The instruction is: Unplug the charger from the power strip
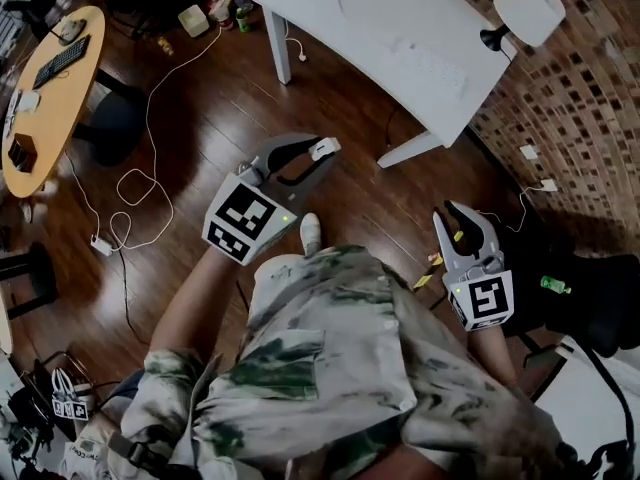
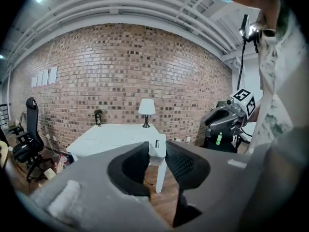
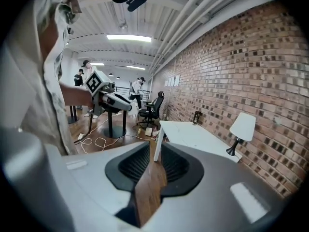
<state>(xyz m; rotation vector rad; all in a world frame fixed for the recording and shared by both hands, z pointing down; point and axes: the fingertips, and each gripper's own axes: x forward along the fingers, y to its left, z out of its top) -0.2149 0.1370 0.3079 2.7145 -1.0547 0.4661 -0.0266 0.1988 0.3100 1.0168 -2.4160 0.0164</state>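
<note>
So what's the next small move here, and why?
Probably lower the left gripper toward the white block on the floor, perhaps the charger: both it and the right gripper hang in the air, jaws apart and empty.

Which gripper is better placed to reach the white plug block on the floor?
Probably left. The left gripper is on the same side as the white plug block and its coiled cable; the right gripper is over by the brick wall.
</note>
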